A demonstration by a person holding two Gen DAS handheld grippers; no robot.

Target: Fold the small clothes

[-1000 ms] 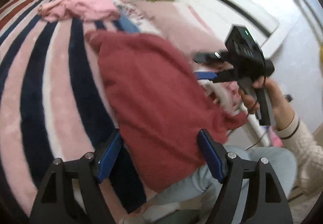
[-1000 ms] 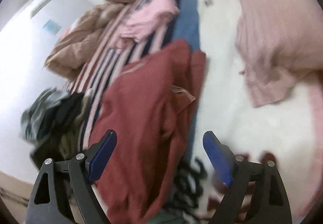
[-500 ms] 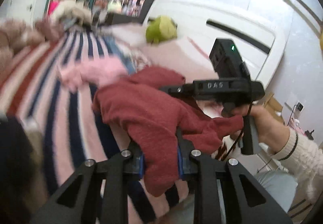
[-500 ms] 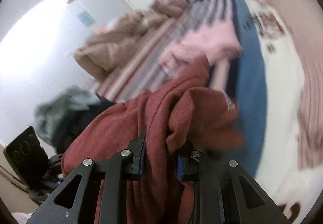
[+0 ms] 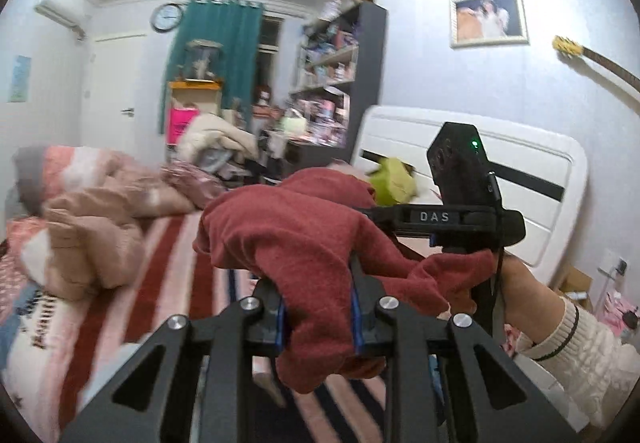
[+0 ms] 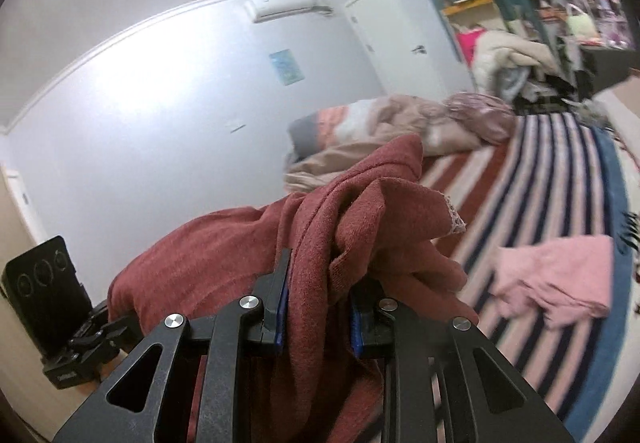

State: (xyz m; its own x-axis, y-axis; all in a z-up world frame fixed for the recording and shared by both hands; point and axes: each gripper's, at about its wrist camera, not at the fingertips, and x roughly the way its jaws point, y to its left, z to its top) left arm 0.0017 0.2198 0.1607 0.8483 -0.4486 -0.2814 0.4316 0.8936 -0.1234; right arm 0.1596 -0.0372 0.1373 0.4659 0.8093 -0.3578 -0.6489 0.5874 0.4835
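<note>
The bed [image 6: 560, 179], with its striped blanket, lies below me, and I hold the red sweater [image 5: 304, 243] lifted clear above it, bunched and sagging between my two tools. My left tool [image 5: 318, 317] is clamped tight on a thick wad of the knit, with a flap hanging below the fingers. My right tool [image 6: 316, 313] is closed just as tight on another gathered edge, where a bit of lace trim shows, and its body [image 5: 460, 219] is seen from the left view just beside the cloth.

To do this step well, I judge I should draw the two tools apart until the cloth between them goes taut, then lower it flat onto a bare stretch of stripes before making any fold. Both grips look bulky, several layers at once, so a sleeve could be trapped inside and spoil the fold.

The sweater is soft, fuzzy and brick red, creased into deep rolls. A pink garment [image 6: 556, 279] lies on the blanket near the bed's edge, well apart from it.
</note>
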